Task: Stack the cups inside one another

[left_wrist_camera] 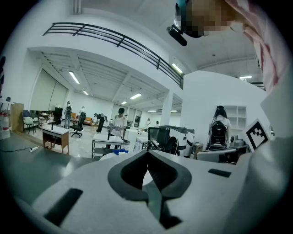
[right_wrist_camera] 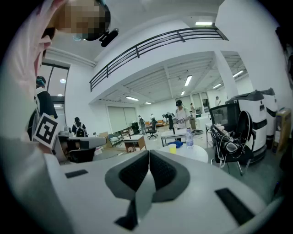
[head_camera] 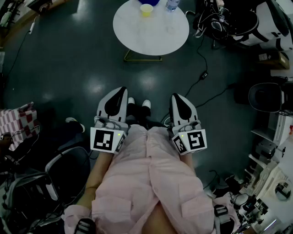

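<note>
Tongs both shut & empty over person's lap, left tongs (head_camera: 120, 91) & right tongs (head_camera: 179, 98), w/ yellow cup (head_camera: 146, 10) on round desk (head_camera: 151, 34) straight ahead, well apart, approx. midway btw them, so neither hand's clearly nearer.

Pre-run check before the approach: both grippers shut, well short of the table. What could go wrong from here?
1. A black cable trails over the floor beside the round table; walking up could snag it.
2. The bottle stands close to the yellow cup at the table's far side; a reach may tip it.
3. Left gripper and right gripper both have jaws together; forgetting to open would bump the cup.
</note>
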